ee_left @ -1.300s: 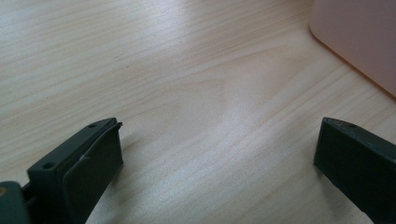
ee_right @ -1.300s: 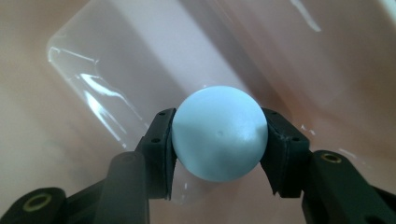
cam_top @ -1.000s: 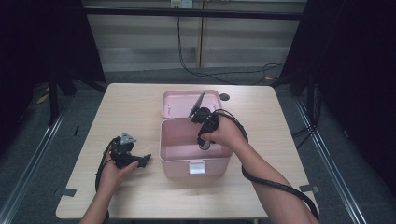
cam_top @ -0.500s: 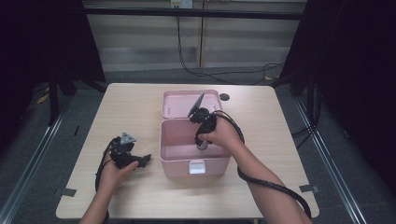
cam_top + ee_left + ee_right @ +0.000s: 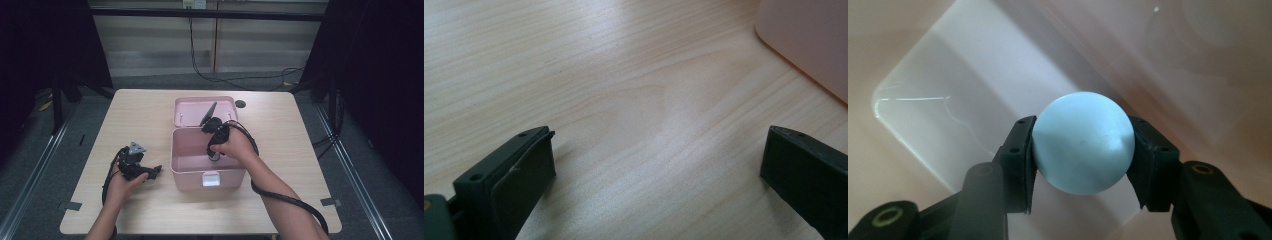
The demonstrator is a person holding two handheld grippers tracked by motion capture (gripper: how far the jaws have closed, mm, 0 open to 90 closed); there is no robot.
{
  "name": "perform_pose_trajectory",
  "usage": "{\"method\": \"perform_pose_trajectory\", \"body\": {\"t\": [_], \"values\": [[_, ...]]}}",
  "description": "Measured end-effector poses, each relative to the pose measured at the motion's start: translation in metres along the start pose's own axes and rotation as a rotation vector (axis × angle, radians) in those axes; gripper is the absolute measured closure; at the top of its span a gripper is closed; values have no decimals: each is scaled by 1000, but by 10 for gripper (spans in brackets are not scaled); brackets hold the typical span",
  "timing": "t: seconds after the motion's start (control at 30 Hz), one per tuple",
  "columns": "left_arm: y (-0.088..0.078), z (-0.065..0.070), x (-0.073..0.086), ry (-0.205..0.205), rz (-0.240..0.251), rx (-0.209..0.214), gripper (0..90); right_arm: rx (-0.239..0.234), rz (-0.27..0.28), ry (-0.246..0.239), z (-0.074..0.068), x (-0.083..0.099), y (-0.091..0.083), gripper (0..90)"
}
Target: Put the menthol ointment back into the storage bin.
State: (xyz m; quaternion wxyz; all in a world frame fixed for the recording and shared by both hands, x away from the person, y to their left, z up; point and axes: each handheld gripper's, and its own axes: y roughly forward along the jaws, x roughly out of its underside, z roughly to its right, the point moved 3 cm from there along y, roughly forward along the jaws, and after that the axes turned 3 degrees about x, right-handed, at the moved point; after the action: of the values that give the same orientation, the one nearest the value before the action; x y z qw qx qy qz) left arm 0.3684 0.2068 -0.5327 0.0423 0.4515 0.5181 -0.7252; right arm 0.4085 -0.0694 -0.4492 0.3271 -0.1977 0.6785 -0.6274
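Right gripper (image 5: pixel 1083 145) clamps the pale blue ball (image 5: pixel 1083 142) between its pads; inside the pink box (image 5: pixel 187 170).

Wooden table (image 5: pixel 140 115), black floor cables (image 5: pixel 240 80)

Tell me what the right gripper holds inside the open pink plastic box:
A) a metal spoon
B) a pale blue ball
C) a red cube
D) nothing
B: in the right gripper view the right gripper has both pads pressed on the sides of a pale blue ball, above the floor of the pink plastic box.
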Motion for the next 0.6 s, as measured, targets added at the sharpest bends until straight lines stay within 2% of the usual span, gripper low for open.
{"method": "perform_pose_trajectory", "body": {"t": [0.23,0.3,0.33,0.6], "values": [[0,0,0,-1,0,1,5,3,4,8,0,0,4,502],[0,0,0,0,0,-2,5,10,13,-14,1,0,5,503],[0,0,0,0,0,0,5,8,8,4,0,-1,4,502],[0,0,0,0,-1,-2,5,15,16,4,-1,-3,7,502]]}}
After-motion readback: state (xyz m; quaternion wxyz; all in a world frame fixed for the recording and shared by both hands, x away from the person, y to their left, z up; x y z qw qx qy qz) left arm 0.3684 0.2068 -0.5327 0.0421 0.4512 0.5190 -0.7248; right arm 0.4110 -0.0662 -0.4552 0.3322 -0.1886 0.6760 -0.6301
